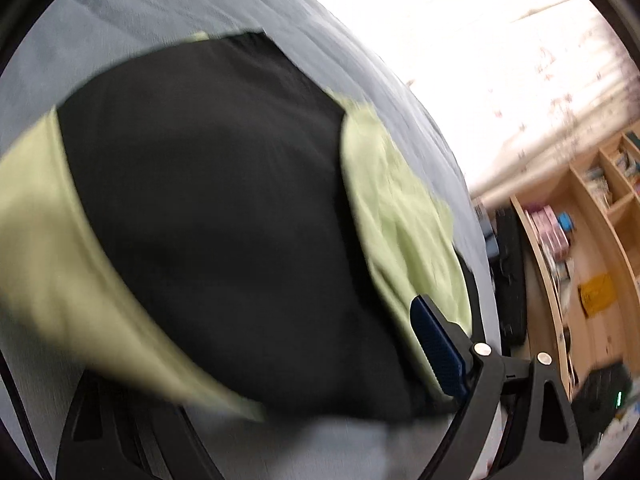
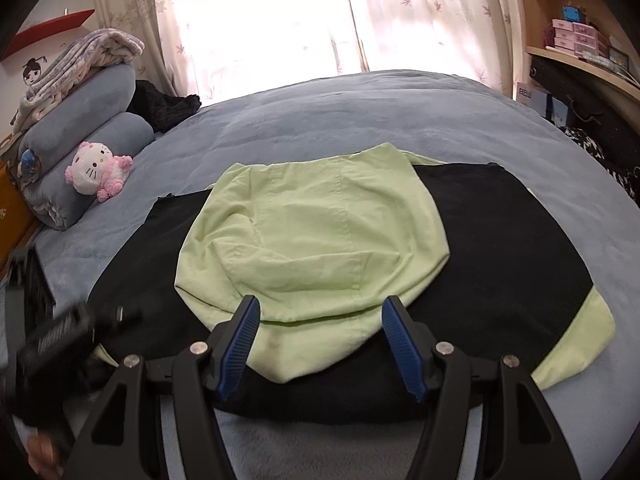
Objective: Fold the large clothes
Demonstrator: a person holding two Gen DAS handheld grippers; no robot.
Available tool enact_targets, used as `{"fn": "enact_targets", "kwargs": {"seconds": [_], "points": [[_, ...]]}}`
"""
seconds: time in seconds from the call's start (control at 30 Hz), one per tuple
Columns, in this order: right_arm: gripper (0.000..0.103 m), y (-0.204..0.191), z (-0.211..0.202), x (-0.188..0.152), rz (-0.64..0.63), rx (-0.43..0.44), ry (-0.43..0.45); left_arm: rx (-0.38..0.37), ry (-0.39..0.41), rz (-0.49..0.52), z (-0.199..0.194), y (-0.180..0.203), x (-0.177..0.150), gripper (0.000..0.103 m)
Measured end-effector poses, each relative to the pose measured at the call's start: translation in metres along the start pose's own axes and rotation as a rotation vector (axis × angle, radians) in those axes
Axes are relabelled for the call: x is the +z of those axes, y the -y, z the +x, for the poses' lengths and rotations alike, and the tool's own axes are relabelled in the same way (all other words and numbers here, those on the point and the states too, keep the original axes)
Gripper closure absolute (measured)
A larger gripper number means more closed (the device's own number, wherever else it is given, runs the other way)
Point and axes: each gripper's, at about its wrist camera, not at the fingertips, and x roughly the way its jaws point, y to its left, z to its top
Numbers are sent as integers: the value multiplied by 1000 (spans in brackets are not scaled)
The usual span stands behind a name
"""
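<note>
A large black garment (image 2: 500,240) with light green trim lies spread flat on a blue-grey bed (image 2: 340,120). Its green hood (image 2: 312,232) is laid over the black body, and a green cuff (image 2: 580,336) shows at the right. My right gripper (image 2: 322,320) hovers open at the garment's near edge, just above the hood's tip, with nothing between its blue pads. My left gripper (image 2: 60,336) is a blur at the garment's left end. The left wrist view is blurred: the left gripper (image 1: 260,380) is low over the black cloth (image 1: 220,200), open. One blue pad (image 1: 436,348) shows; the other finger is partly hidden.
Rolled blue-grey pillows (image 2: 80,120) with a folded blanket and a pink-and-white plush toy (image 2: 96,172) sit at the bed's far left. A dark knitted item (image 2: 164,108) lies beside them. Bright curtains (image 2: 300,20) hang behind the bed. Wooden shelves (image 2: 580,40) stand at the right.
</note>
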Motion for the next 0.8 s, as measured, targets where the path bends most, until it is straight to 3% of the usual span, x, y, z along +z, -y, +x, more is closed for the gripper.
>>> {"fn": "enact_targets", "kwargs": {"seconds": [0.1,0.2,0.27,0.33,0.4,0.53,0.7,0.8], "points": [[40,-2,6,4,-7,1,6,27,89,-18,9,0,22,15],[40,-3,12,10,-7,2,12,60,181,21,10,6,32,43],[40,-4,17,17,-8,0,20,75,224,62,7,14,34,72],[46,-5,22,24,-14,-11,25,93,257,99,0,19,34,84],[55,-7,30,34,-26,-19,20,114,279,127,-5,27,32,87],[84,-13,55,44,-58,-31,-32,163,309,164,-16,42,29,92],[87,-15,86,21,-72,13,-167,214,344,242,-36,64,27,94],[87,-12,88,7,-69,24,-153,231,355,300,-39,84,25,94]]}}
